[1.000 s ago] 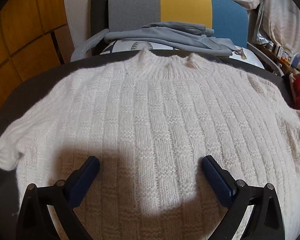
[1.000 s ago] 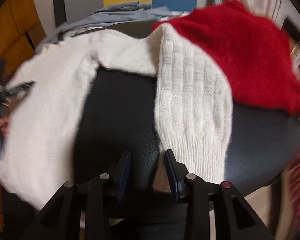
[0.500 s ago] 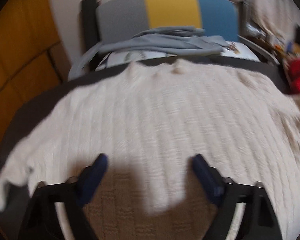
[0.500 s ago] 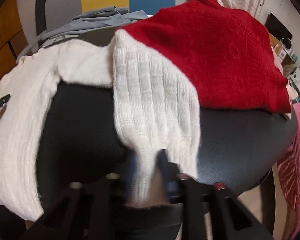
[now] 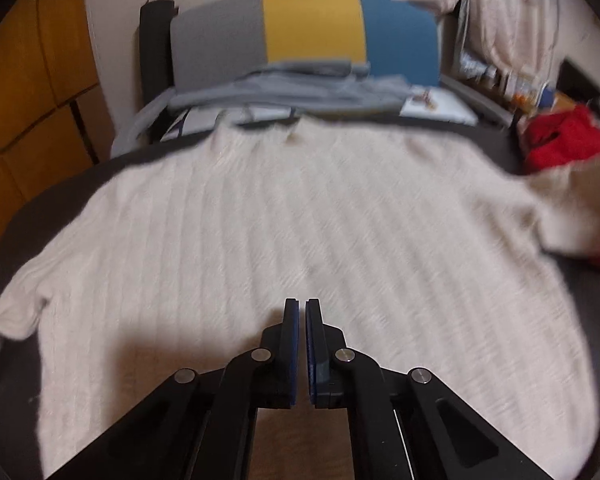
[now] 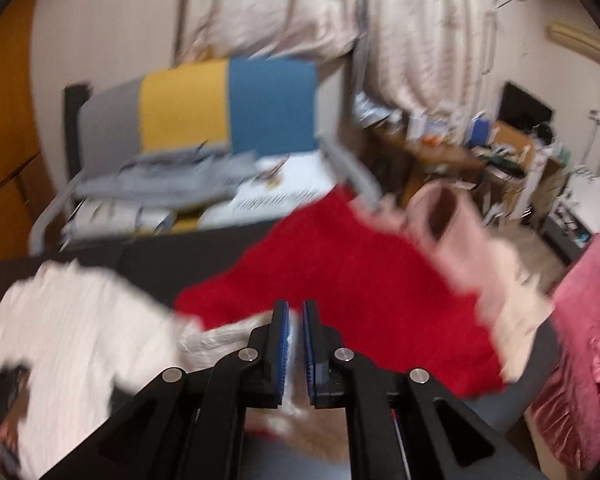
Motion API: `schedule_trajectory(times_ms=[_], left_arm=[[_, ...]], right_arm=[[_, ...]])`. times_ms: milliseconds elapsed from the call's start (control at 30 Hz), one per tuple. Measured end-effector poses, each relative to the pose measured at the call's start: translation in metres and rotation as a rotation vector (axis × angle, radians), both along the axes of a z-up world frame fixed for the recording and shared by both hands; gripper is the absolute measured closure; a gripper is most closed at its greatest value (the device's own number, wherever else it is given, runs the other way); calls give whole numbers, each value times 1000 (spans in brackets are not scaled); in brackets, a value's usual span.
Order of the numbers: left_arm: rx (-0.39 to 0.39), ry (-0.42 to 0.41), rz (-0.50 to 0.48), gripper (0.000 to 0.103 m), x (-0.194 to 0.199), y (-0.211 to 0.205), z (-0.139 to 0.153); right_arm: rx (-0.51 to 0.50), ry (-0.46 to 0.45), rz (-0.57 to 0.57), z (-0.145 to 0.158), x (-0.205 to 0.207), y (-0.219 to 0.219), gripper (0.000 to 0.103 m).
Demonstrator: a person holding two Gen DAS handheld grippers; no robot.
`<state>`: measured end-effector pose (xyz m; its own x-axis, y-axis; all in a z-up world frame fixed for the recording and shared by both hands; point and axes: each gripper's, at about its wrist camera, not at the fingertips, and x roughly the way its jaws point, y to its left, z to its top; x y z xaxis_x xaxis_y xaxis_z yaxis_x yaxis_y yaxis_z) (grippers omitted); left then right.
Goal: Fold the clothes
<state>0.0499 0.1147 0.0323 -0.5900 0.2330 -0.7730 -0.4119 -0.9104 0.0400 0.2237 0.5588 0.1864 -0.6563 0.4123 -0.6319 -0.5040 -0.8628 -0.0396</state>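
Note:
A cream ribbed sweater (image 5: 300, 220) lies flat, front up, on a round black table (image 5: 40, 208), collar at the far side. My left gripper (image 5: 302, 302) hovers shut over its lower middle; no fabric is seen bunching between the pads. The right gripper (image 6: 296, 304) is shut on the sweater's right sleeve (image 6: 220, 336), with fuzzy cream knit showing between and under the pads. That sleeve (image 5: 572, 200) is lifted off the table at the right. The sweater's body (image 6: 72, 320) shows at the lower left of the right wrist view. The picture is blurred.
A red sweater (image 6: 360, 300) lies on the table's right side with a pale pink garment (image 6: 460, 240) on its far edge. Behind the table stands a grey, yellow and blue chair (image 5: 312, 28) holding grey clothes (image 5: 300, 88). A cluttered desk (image 6: 480, 148) is at the far right.
My left gripper went from wide open to shut above the sweater. The right gripper closed on the sleeve cuff and rose fast, lifting the sleeve off the table.

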Motion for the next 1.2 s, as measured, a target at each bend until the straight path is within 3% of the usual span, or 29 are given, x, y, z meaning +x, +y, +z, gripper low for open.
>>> schedule_trajectory(times_ms=[133, 267, 333, 367, 433, 467, 533, 600, 667, 733, 833, 900, 1000, 1200], left_arm=[[10, 25, 0, 94, 7, -6, -7], [-87, 90, 17, 85, 14, 5, -11], [-149, 129, 46, 67, 16, 9, -13], [-176, 147, 67, 61, 16, 10, -14], [-179, 151, 98, 50, 13, 5, -14], [-160, 140, 106, 48, 10, 1, -14], [-100, 101, 133, 36, 4, -12, -14], [-18, 42, 170, 23, -4, -28, -16], [76, -25, 208, 15, -13, -44, -19], [82, -37, 184, 6, -12, -42, -18], [28, -31, 159, 3, -11, -29, -16], [20, -34, 140, 3, -11, -22, -12], [34, -65, 117, 3, -11, -13, -10], [-44, -14, 69, 3, -2, -10, -5]], right_arm=[[3, -2, -125, -6, -24, 57, 102], [-155, 4, -183, -42, -36, 86, 98], [-250, 84, -96, -52, -30, 64, 90], [-255, 88, -39, -56, -29, 45, 78], [-264, 90, 74, -65, -27, 7, 77], [-262, 69, 119, -71, -27, -11, 77], [-281, -2, 188, -93, -27, -45, 77], [-329, -19, 166, -111, -19, -54, 77], [-451, 51, 77, -127, 5, -43, 77], [-572, 120, -95, -143, 34, -18, 77], [-637, 208, -305, -154, 79, 19, 77], [-603, 205, -346, -153, 92, 35, 74], [-581, 177, -361, -154, 100, 47, 73], [-599, 150, -351, -166, 89, 34, 71]])
